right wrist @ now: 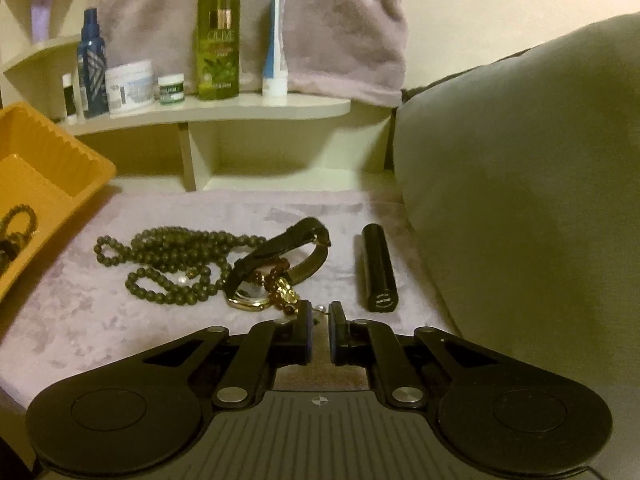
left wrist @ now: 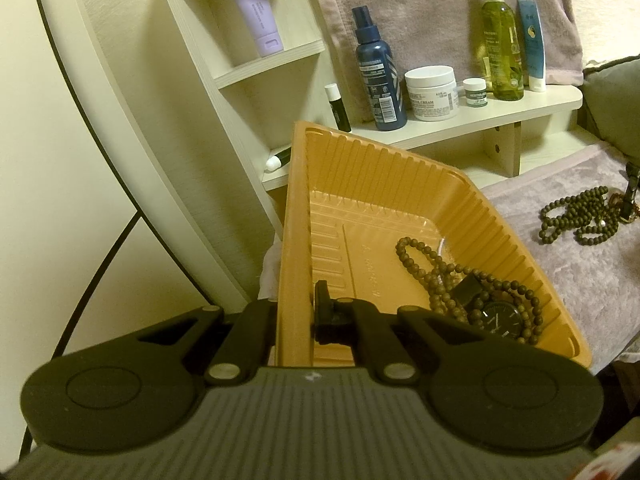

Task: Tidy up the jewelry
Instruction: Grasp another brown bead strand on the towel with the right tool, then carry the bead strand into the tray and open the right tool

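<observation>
My left gripper [left wrist: 294,316] is shut on the near left wall of the orange plastic tray [left wrist: 400,184], which sits tilted. A brown bead strand [left wrist: 436,276] and a black watch [left wrist: 500,318] lie in the tray's near right corner. On the mauve cloth lies a dark bead necklace [right wrist: 168,256], tangled with a black-strapped, gold-cased watch [right wrist: 280,256] and an amber bead bracelet [right wrist: 282,282]. My right gripper [right wrist: 320,312] rests at the near edge of this pile. Its jaws are nearly together on a small silvery bead piece [right wrist: 321,309] at the tips.
A black lipstick tube [right wrist: 378,268] lies right of the pile. A grey cushion [right wrist: 520,180] blocks the right side. The cream shelf [right wrist: 240,108] behind carries bottles, jars and tubes, with a towel [right wrist: 280,20] hanging above. The tray's corner [right wrist: 60,160] is at the left.
</observation>
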`<state>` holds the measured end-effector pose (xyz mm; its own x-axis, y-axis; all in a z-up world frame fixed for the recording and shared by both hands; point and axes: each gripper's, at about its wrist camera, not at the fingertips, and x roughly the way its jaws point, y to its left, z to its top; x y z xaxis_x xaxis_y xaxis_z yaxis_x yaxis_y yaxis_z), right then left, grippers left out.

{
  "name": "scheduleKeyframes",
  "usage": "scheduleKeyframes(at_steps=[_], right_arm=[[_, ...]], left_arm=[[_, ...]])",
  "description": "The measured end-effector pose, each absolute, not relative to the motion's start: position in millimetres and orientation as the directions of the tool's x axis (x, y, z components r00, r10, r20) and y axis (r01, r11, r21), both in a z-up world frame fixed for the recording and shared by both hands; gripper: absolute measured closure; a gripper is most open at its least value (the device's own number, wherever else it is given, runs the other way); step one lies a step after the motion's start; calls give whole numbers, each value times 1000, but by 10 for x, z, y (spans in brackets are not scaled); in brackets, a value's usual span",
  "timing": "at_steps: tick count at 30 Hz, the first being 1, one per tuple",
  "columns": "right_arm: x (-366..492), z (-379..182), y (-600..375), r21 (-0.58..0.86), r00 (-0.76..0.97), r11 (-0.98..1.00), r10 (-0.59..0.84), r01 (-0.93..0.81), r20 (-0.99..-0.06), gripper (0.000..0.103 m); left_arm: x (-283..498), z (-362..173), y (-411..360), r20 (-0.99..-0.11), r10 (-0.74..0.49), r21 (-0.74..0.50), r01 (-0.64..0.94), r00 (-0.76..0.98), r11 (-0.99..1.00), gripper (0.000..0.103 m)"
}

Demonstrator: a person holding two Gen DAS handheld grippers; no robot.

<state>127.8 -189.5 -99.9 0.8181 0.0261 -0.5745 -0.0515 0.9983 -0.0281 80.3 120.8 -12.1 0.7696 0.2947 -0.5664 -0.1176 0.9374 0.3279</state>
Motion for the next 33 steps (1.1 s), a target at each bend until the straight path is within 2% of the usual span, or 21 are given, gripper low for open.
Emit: scheduleKeyframes(at_steps=[6, 14, 19, 33], right_arm=[[1171, -773, -1715, 9, 838, 993, 103, -116, -535, 95], [1157, -523, -1084, 143, 784, 924, 378, -355, -493, 95], [1159, -544, -570, 172, 703, 851, 510, -496, -496, 95], [1220, -691, -34, 203, 570, 739, 638, -643, -518, 95]], left_arm=[[800, -119, 1201, -566, 294, 327, -117, 770, 938, 100], [797, -118, 1201, -566, 293, 325, -118, 771, 938, 100], [793, -114, 1199, -565, 291, 323, -117, 772, 939, 100], [793, -106, 1201, -567, 289, 316, -120, 771, 941, 100]])
